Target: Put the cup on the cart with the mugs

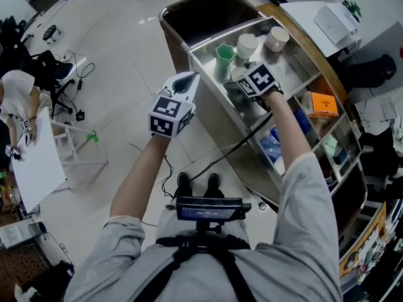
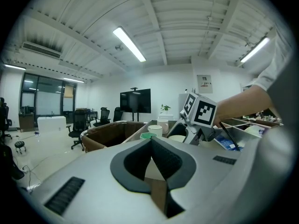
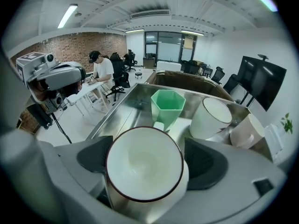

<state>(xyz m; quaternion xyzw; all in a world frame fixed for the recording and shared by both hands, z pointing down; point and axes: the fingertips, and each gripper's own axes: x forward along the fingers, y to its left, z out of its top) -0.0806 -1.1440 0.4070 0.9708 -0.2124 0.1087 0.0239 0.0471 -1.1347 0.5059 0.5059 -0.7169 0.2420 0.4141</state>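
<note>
**Cup on the cart tray, between wide-open jaws**

The steel cart [image 1: 214,99] runs away from the person on the right, with a brown bin [image 1: 201,17] at its far end. The right gripper [image 3: 149,160] points steeply down into the cart's top tray. Its jaws are spread about as wide as they go, and the pad on the right stands clear of the cup. The left gripper [image 2: 152,148] is out over the floor to the left of the cart, with its jaws closed together on nothing. The cup [image 3: 142,164], white with a dark rim, stands upright on the tray between the right gripper's jaws. Just beyond it is a green cup [image 3: 167,107]. To the far right are a white mug [image 3: 212,118] and a beige mug [image 3: 250,129].
</note>
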